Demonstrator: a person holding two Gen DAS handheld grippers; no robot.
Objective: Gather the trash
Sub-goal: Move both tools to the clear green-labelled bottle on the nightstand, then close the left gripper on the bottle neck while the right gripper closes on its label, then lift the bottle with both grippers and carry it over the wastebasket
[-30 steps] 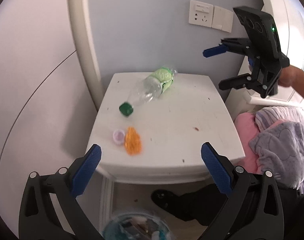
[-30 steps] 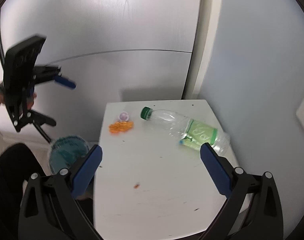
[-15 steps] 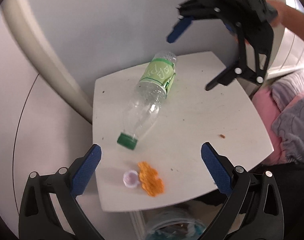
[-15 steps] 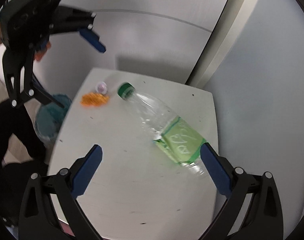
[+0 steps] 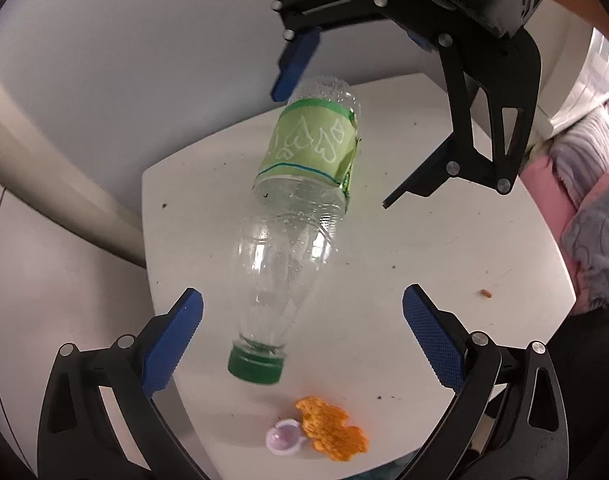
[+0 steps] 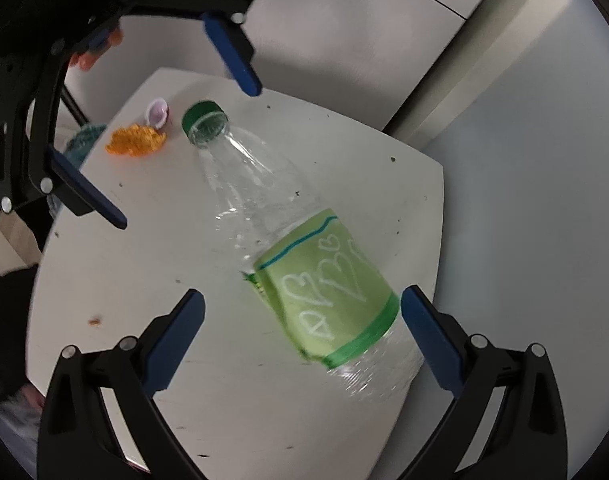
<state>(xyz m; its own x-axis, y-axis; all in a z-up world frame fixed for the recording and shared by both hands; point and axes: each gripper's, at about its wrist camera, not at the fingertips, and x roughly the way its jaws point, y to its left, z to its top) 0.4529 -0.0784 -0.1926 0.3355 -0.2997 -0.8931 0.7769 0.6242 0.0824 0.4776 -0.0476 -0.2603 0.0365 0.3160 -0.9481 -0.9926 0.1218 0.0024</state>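
Closing in on the plastic bottle (image 5: 292,216) looks like the step in hand: both tongs are hanging spread wide over the small white table (image 5: 444,240) and neither is gripping anything. The left gripper (image 5: 302,340) is framing the bottle's neck and green cap (image 5: 256,366), while the right gripper (image 6: 302,338) is straddling the green-labelled body near the base. The bottle is lying on its side, cap pointing toward the table edge, where an orange scrap (image 5: 331,434) and a small pale cap (image 5: 282,439) are sitting just beside it. Next, one pair probably needs lowering until its pads are flanking the bottle, then squeezing gently, since the thin empty shell may roll or buckle.
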